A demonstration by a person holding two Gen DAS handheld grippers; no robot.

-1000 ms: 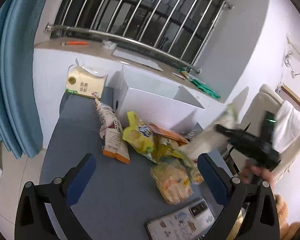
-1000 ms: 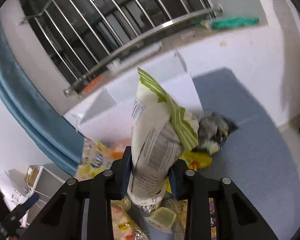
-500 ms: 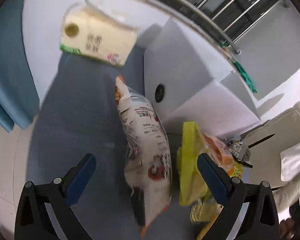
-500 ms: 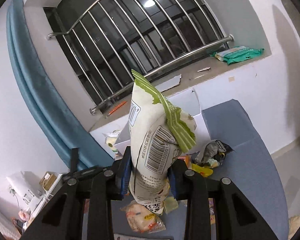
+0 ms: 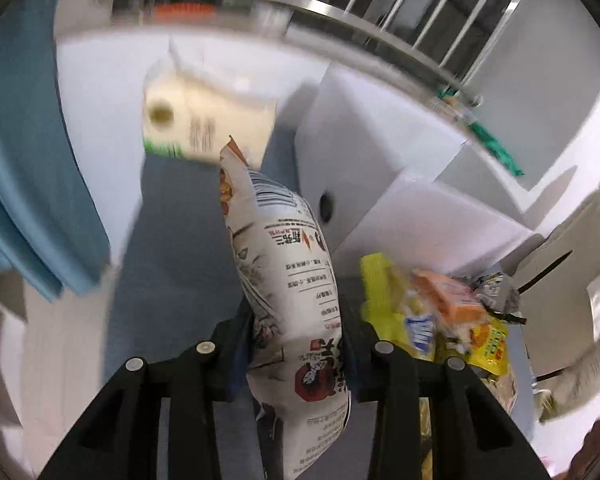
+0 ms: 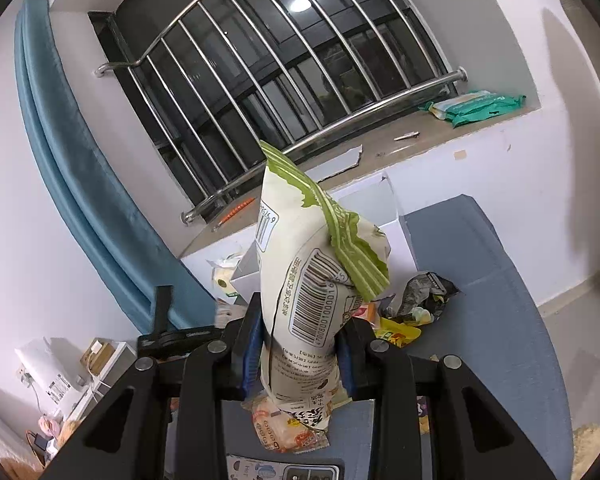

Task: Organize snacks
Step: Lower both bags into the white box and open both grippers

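My left gripper (image 5: 296, 354) is shut on a long white snack bag with red and black print (image 5: 288, 280); the bag stands up between the fingers over the blue-grey table (image 5: 172, 248). A white cardboard box (image 5: 380, 184) stands just behind it. Yellow and orange snack packs (image 5: 432, 316) lie in a heap to the right. My right gripper (image 6: 300, 354) is shut on a cream bag with a green top (image 6: 312, 272), held upright above the table (image 6: 480, 300). A clear pack of biscuits (image 6: 284, 424) lies under it.
A pack of tissues (image 5: 204, 128) leans against the white wall at the back left. A blue curtain (image 5: 24, 152) hangs at the left. A crumpled grey wrapper (image 6: 424, 296) lies by the box. A window sill with steel bars (image 6: 300, 92) runs behind.
My left gripper has closed on the white printed bag, which lay on the table before, and lifted its end. My right gripper has raised the green-topped bag and holds it steady.
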